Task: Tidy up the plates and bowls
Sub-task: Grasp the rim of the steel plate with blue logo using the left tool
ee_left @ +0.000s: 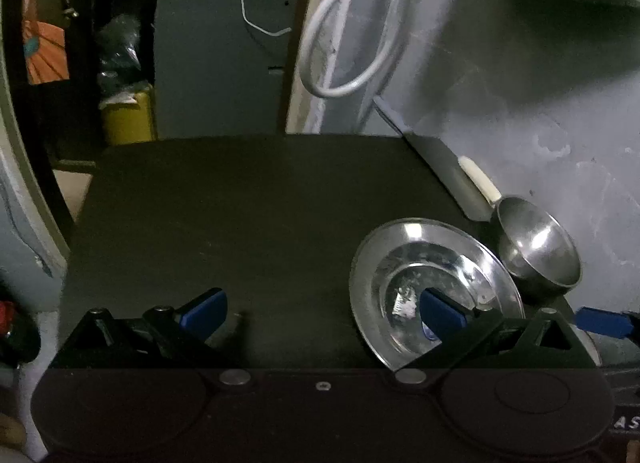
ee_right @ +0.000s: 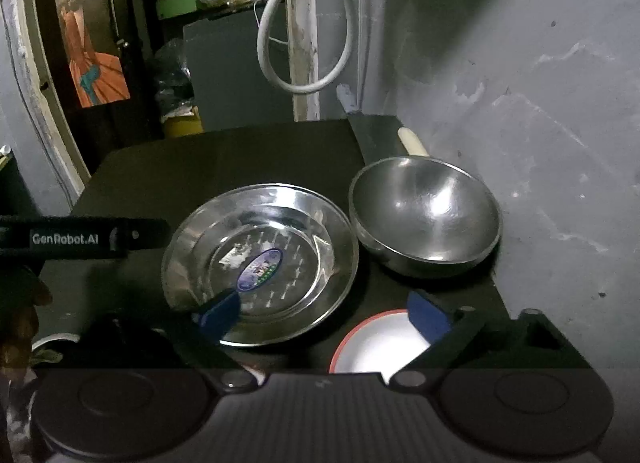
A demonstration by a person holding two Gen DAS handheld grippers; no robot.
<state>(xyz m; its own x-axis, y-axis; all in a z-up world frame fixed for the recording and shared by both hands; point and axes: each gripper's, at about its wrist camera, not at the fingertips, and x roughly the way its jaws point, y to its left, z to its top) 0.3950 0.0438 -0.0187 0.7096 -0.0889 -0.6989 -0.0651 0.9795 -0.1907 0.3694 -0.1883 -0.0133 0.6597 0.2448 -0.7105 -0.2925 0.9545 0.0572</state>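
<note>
Right wrist view: steel plate [ee_right: 260, 263] lying flat and rim-up on dark table [ee_right: 240, 159], oval blue sticker at its centre with the sticker's long axis slanting from lower left to upper right. Steel bowl [ee_right: 425, 215] just right of the plate, mouth up and tipped slightly toward the camera, rims near or touching, cannot tell which. White bowl with red rim [ee_right: 380, 347] at the near edge, mouth up, partly hidden behind the gripper body. Cream handle [ee_right: 412, 143] behind the steel bowl, long axis running away along the grey wall [ee_right: 540, 103]. Right gripper [ee_right: 326, 315] released, jaws wide apart with nothing pinched; left finger over the plate's near rim, right finger over the white bowl. Black strap marked GenRobot.AI [ee_right: 80, 238] entering from the left edge.

Left wrist view: left gripper [ee_left: 322, 309] spread wide, empty; its left finger over bare table, its right finger in front of the plate's [ee_left: 436, 287] middle. Steel bowl [ee_left: 538, 247] beyond the plate to the right, against the wall. White cable [ee_left: 348, 31] looping down the wall behind.
</note>
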